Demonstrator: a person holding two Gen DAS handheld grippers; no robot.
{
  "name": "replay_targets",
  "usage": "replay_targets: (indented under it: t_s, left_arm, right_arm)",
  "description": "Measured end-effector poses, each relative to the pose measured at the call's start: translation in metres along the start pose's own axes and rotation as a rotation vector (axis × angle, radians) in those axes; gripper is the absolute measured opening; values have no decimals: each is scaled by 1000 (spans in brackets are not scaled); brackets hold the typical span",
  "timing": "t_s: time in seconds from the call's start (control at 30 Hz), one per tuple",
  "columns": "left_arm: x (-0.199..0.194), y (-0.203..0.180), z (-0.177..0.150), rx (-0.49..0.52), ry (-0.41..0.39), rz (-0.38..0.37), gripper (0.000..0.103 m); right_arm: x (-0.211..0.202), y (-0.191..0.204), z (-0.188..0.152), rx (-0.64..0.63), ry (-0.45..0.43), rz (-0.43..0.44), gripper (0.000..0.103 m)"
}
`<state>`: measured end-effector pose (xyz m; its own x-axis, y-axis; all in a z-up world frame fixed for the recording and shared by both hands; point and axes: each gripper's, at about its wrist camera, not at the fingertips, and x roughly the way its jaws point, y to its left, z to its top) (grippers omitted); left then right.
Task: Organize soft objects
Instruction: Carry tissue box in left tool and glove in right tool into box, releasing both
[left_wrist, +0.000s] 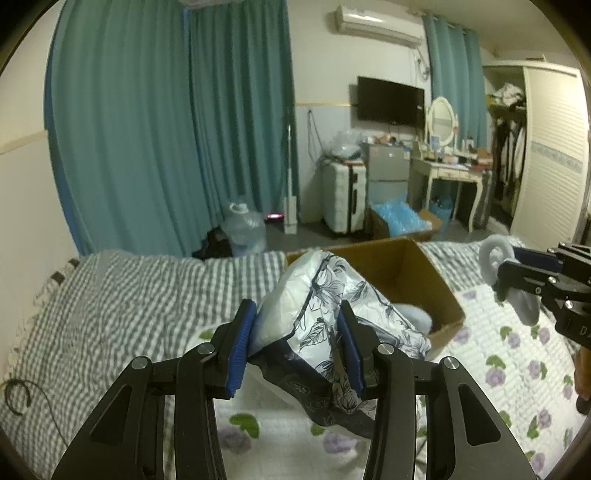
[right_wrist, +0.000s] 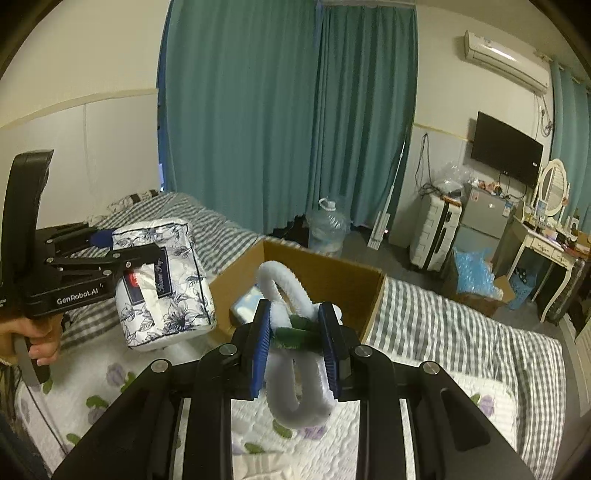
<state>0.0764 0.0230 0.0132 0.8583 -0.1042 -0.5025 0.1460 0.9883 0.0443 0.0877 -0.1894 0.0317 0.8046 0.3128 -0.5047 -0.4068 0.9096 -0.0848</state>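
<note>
White floral-printed soft tissue pouch clamped between left gripper fingers, held above flowered quilt beside open brown cardboard box. Fuzzy white looped cord with green band pinched between right gripper fingers, near box.

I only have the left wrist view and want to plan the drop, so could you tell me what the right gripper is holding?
Observer: The right gripper is shut on a white fuzzy loop toy with a green band.
Operator: Is anything already in the cardboard box?
Observer: Yes, a light blue packet lies inside the cardboard box.
Operator: And my floral tissue pack?
Observer: The floral tissue pack hangs clear above the bed, left of the box, in the left gripper.
</note>
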Motion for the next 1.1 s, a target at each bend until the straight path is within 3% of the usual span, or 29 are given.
replay_targets:
  t_s: [0.3, 0.67, 1.1]
  left_arm:
    - [21, 8, 17, -32, -24, 15, 43]
    - [43, 7, 32, -28, -62, 57, 44]
    - [108, -10, 30, -13, 14, 101, 44]
  right_arm:
    - [18, -4, 24, 8, -43, -30, 25]
    - [59, -19, 38, 77, -3, -51, 26]
    - [127, -14, 30, 22, 83, -83, 26]
